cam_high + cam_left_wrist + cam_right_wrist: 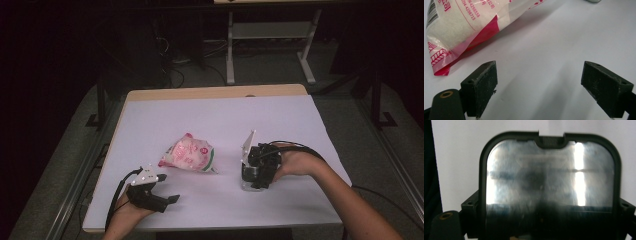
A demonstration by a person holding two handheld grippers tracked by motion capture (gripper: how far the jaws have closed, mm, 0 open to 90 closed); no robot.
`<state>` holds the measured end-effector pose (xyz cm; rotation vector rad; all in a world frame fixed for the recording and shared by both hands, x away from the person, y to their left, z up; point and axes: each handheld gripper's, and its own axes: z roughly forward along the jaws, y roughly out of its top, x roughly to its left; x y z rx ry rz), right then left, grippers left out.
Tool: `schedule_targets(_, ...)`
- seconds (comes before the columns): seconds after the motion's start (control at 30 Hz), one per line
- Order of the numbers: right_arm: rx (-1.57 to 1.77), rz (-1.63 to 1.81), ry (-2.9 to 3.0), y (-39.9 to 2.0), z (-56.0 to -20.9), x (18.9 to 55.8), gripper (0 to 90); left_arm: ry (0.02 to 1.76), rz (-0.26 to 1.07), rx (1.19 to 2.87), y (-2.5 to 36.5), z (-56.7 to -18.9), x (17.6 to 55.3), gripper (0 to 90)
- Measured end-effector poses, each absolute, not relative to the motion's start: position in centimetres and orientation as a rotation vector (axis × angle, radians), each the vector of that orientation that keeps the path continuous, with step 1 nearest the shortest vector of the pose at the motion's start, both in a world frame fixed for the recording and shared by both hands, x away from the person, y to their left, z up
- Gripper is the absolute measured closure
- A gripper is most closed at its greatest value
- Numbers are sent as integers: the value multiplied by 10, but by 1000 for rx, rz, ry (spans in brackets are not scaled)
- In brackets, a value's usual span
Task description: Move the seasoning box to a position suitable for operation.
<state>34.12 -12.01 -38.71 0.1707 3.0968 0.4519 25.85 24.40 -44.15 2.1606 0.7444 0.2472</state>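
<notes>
My right gripper (pixel 248 184), frame centre-right, clamps black-rimmed container (pixel 549 185). My left gripper (pixel 539 85), lower left, spread wide, empty, near pink-white bag (pixel 189 154).

L gripper (pixel 167 200) fingers wide apart; R gripper (pixel 252 184) pointing down.

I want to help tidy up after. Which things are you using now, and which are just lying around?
In use:
- black-rimmed container, standing between the right gripper jaws
- pink and white bag, just beyond the open left gripper

Just lying about:
- white table cover, under everything
- metal frame on the floor behind the table
</notes>
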Motion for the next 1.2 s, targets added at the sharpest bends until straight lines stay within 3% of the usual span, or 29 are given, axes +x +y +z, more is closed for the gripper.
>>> schedule_targets(0.73, 525, 720, 2980, -208, -394, 323, 149, 745, 252, 2161, 244, -441, 258, 133)
schedule_targets(0.9, 695, 894, 2885, -238, -402, 312, 366, 751, 254, 2160, 243, -441, 258, 133)
schedule_targets(0.93, 695, 894, 2885, -238, -402, 312, 366, 751, 254, 2160, 243, -441, 258, 133)
schedule_targets(1.0, 795, 993, 2804, -249, -406, 304, 503, 758, 250, 2156, 243, -442, 257, 133)
schedule_targets(1.07, 835, 1033, 2745, -255, -409, 300, 587, 753, 250, 2162, 243, -442, 258, 133)
schedule_targets(1.1, 835, 1033, 2745, -255, -409, 300, 587, 753, 250, 2162, 243, -442, 258, 134)
schedule_targets(1.2, 883, 1125, 2668, -263, -414, 292, 729, 753, 248, 2159, 243, -442, 258, 134)
